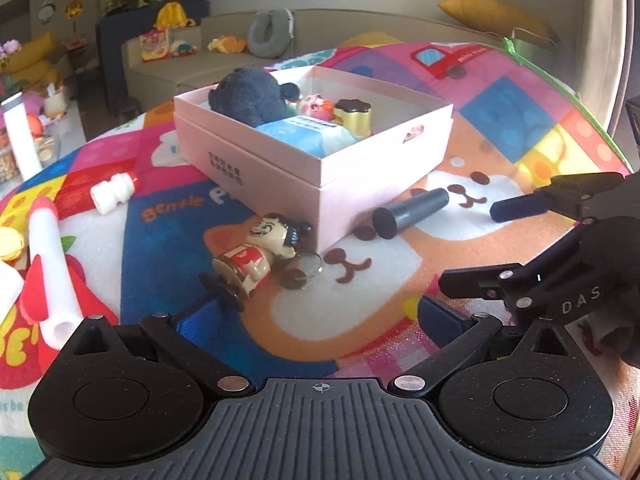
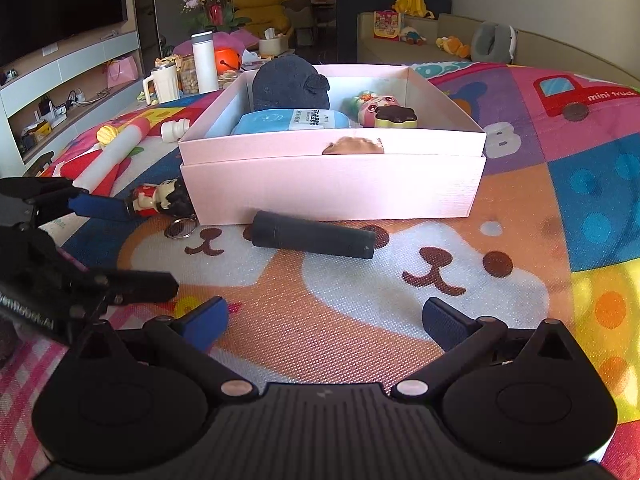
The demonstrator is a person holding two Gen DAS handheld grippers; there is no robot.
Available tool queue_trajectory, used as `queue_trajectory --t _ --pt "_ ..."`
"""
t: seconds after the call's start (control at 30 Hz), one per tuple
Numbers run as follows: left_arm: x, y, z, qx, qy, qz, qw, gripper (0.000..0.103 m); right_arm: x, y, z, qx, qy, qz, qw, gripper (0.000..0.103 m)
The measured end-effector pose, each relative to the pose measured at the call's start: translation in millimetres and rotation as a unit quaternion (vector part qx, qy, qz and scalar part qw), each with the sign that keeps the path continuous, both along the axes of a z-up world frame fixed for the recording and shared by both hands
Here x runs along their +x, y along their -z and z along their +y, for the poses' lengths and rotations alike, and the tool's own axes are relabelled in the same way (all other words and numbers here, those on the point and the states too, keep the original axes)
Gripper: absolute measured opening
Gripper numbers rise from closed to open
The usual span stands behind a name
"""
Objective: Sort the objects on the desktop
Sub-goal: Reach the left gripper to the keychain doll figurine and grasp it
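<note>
- Left gripper [image 1: 316,316]: fingers apart, nothing between them. It sits low over the play mat [image 1: 360,320], pointing toward the pink box [image 1: 360,184].
- Right gripper [image 2: 326,318]: fingers apart, nothing between them. It points at the long side of the box, with the dark cylinder [image 2: 314,240] ahead of it.
- Both grippers are side by side; each shows at the edge of the other's view.
- Pink box: open, resting on the mat. Inside are a dark plush toy [image 1: 250,96], a blue packet [image 1: 306,134], a pink toy [image 1: 316,106] and a yellow pudding-shaped toy with a brown top [image 1: 354,114].
- Dark cylinder: lying on its side on the mat, just beside the box's near wall; contact with the wall cannot be confirmed.
- Doll figure [image 1: 260,252]: lying on its side on the mat near a box corner, with a metal key ring [image 1: 310,262] just beside it. In the right wrist view, one left finger tip is next to the doll; contact cannot be confirmed.
- White bottle [image 1: 114,192]: lying on the mat, well apart from the box.
- White tube [image 1: 50,264]: lying on the mat at the far left.
</note>
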State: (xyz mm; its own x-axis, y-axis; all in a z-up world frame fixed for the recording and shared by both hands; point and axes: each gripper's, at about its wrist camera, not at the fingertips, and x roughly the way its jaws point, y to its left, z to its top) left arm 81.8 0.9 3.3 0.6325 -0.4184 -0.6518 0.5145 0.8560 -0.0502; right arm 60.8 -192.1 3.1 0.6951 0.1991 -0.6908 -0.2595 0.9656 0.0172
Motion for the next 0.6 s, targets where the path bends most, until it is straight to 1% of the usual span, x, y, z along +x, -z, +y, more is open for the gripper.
queue_trajectory --t 0.03,0.13,0.17,0.23,0.3,0.43,0.47,0.5,0.53,0.6 --pt "-0.5 -1.2 0.2 -0.006 -0.012 0.002 0.9999 0.103 -0.2 0.2 0.1 -0.001 0.0 0.0 1.0 0.103" --pt "6.2 -5.6 6.6 -0.033 -0.084 0.016 0.9958 0.103 0.0 0.6 0.9 -0.002 0.001 -0.001 1.0 0.103" --pt "8.0 -7.5 8.6 -0.04 -0.1 0.012 0.9941 0.103 0.1 0.6 1.1 -0.003 0.001 -0.002 1.0 0.103" --pt "9.9 -10.6 8.4 -0.028 -0.117 -0.015 0.9926 0.103 0.0 0.9 1.0 -0.003 0.002 -0.002 1.0 0.103" --pt "12.8 -13.2 5.9 -0.007 -0.121 -0.04 0.9918 0.103 0.0 1.0 0.8 -0.002 0.002 -0.002 1.0 0.103" --pt "23.8 -16.5 1.2 0.002 -0.094 -0.053 0.9941 0.102 -0.4 1.1 0.1 -0.001 0.002 -0.003 1.0 0.103" --pt "27.4 -15.7 -1.6 0.011 -0.091 -0.052 0.9944 0.09 -0.4 1.0 0.0 -0.001 0.002 -0.003 1.0 0.103" --pt "31.1 -14.8 -3.8 0.02 -0.09 -0.049 0.9946 0.081 -0.4 1.0 0.0 -0.002 0.002 -0.003 1.0 0.103" --pt "35.2 -12.4 -6.2 0.022 -0.078 -0.034 0.9961 0.074 -0.4 1.0 0.0 -0.001 0.002 -0.003 1.0 0.103" --pt "36.0 -9.8 -9.2 0.025 -0.073 -0.035 0.9964 0.074 -0.3 1.0 0.0 -0.001 0.002 -0.002 1.0 0.103"
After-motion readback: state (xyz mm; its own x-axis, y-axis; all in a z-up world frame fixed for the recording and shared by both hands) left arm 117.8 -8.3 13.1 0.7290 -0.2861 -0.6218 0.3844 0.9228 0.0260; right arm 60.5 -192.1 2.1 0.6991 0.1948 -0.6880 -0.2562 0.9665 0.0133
